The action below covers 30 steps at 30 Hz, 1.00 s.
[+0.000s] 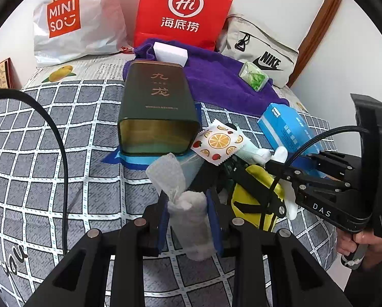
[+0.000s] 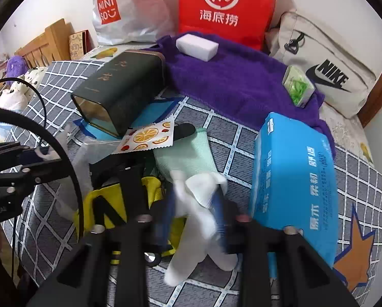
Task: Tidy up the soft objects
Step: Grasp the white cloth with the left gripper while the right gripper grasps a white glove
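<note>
My left gripper (image 1: 188,220) clamps a rolled white gauze cloth (image 1: 188,225), lower centre, aimed at open dark-green tin (image 1: 156,110); right gripper (image 2: 196,220) pinches white-and-mint glove (image 2: 198,204).

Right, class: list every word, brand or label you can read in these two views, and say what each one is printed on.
"MINISO": white plastic bag.
"Hi 海底捞": red paper bag.
"NIKE": beige bag.
"九龙": dark green tin; smaller line beneath too small.
"DAS": right gripper's body.
"原木", "柔韧": blue tissue pack; remaining print blurred.
Framed sign: unreadable.
</note>
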### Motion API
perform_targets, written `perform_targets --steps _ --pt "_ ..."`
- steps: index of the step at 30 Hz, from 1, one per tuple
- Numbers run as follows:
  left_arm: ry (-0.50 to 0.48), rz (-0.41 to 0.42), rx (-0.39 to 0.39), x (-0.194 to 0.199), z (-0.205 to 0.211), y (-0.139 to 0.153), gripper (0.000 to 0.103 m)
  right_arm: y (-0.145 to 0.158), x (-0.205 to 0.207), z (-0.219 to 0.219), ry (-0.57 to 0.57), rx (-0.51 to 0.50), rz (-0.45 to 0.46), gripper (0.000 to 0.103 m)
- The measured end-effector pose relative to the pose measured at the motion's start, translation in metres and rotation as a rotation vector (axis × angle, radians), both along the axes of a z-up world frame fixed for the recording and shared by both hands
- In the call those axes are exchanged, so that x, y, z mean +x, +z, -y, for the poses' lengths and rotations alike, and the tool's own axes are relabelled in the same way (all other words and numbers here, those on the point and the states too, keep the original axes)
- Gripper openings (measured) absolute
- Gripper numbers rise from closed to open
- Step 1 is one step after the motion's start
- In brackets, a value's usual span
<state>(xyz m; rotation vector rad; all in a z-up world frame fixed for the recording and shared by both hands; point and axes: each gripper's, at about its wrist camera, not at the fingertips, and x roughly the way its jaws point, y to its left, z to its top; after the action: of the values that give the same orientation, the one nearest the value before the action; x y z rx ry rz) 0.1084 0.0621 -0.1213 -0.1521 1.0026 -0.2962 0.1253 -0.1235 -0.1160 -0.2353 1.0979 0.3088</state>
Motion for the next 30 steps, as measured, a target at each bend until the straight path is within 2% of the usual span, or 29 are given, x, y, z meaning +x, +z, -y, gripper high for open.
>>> perform_targets --steps 4,7,16,24,30 --pt "0.014 0.011 -0.022 0.004 -0.008 0.001 0.027 0.000 0.002 0.004 0.019 0.028 -0.016 0.019" --pt "0.018 0.014 -0.030 0.007 -0.012 0.004 0.027 0.011 -0.001 0.013 0.008 0.098 -0.027 0.016" --pt "0.032 0.033 -0.061 0.015 -0.022 0.027 0.027 0.057 -0.016 0.043 -0.046 0.279 0.018 0.015" --pt "0.038 0.046 -0.075 0.020 -0.021 0.045 0.027 0.097 -0.031 0.064 -0.021 0.376 0.073 0.015" --pt "0.025 0.075 -0.066 0.025 -0.015 0.063 0.027 0.113 -0.030 0.068 -0.005 0.395 0.114 0.015"
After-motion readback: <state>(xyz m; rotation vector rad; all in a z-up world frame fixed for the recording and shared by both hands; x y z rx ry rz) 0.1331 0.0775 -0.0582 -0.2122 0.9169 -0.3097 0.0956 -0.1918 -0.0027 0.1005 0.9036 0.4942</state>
